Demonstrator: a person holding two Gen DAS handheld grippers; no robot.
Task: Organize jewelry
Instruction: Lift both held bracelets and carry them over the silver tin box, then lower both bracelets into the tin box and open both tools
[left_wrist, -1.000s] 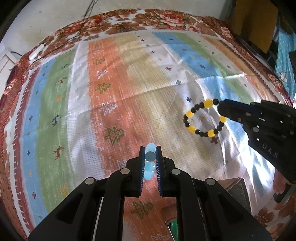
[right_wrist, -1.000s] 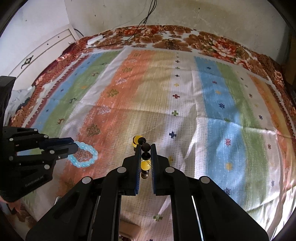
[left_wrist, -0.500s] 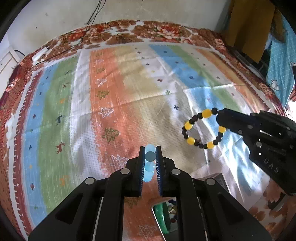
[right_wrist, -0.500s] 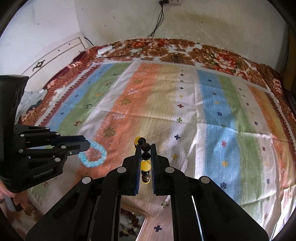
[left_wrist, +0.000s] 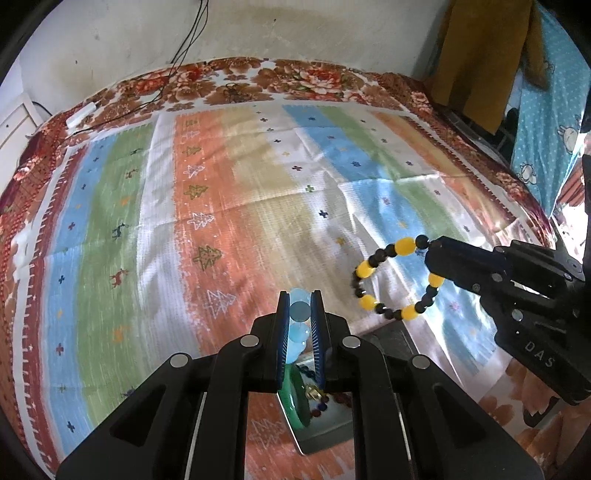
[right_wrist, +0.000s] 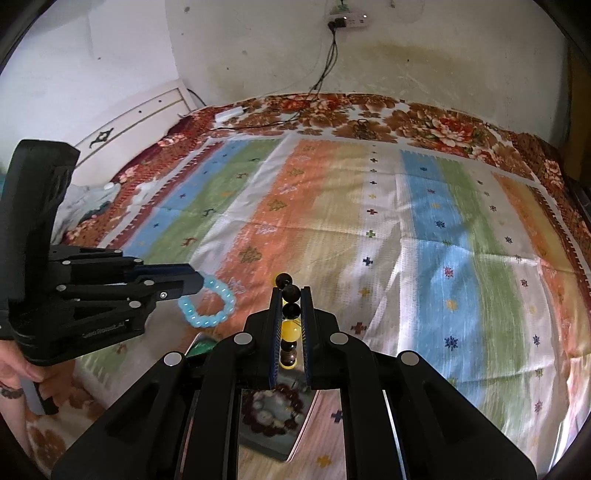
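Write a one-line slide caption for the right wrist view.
Right gripper shut on a black-and-yellow bead bracelet, left gripper holding a pale blue bead bracelet above the striped cloth.

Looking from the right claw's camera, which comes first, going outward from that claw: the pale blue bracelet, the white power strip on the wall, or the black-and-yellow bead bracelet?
1. Black-and-yellow bead bracelet: pinched in the right claw itself.
2. Pale blue translucent bead bracelet: to the left, hanging from the left claw.
3. White power strip: high on the far wall, beyond the striped bedspread.
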